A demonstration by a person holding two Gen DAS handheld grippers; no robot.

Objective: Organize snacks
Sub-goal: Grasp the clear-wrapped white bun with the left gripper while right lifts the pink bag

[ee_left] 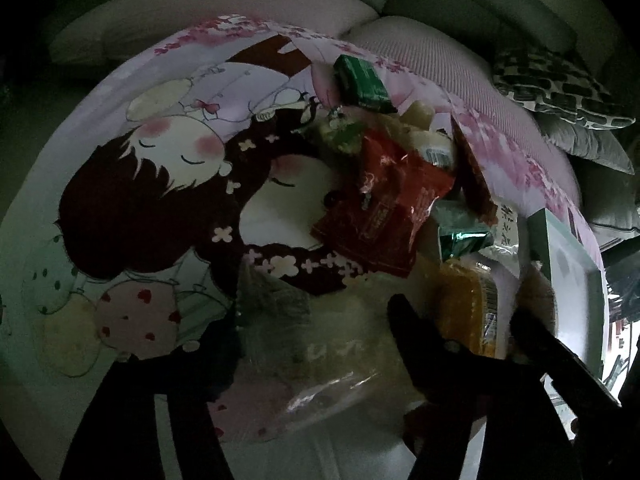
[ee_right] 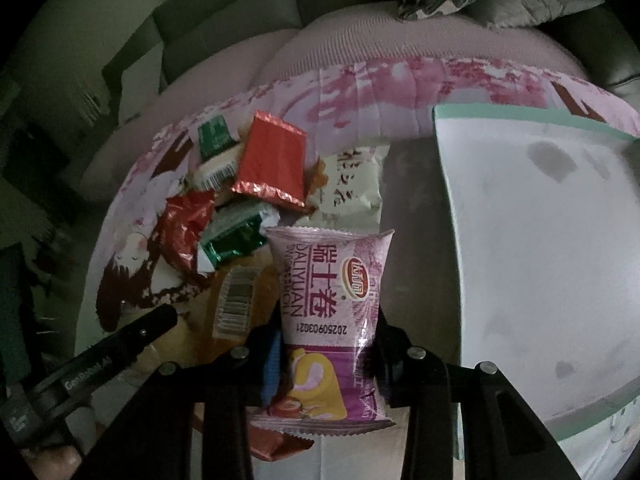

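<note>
A pile of wrapped snacks lies on a cartoon-print cloth (ee_left: pixel 168 168). My right gripper (ee_right: pixel 330 344) is shut on a pink Swiss-roll packet (ee_right: pixel 328 304) and holds it upright, just left of a white tray with a green rim (ee_right: pixel 532 248). Behind it lie a red packet (ee_right: pixel 272 160), green packets (ee_right: pixel 232 236) and a pale packet (ee_right: pixel 352 188). In the left wrist view a red packet (ee_left: pixel 384 208), a green packet (ee_left: pixel 360 80) and an orange snack (ee_left: pixel 468 308) show. My left gripper (ee_left: pixel 312 356) is open over a clear wrapper (ee_left: pixel 332 368). The right gripper's fingers (ee_left: pixel 424 340) cross its lower right.
The cloth covers a pink ribbed cushion (ee_right: pixel 384 44) on a sofa. Patterned and grey pillows (ee_left: pixel 560 92) lie at the back right. The tray also shows at the right edge of the left wrist view (ee_left: pixel 576 264). The scene is dim.
</note>
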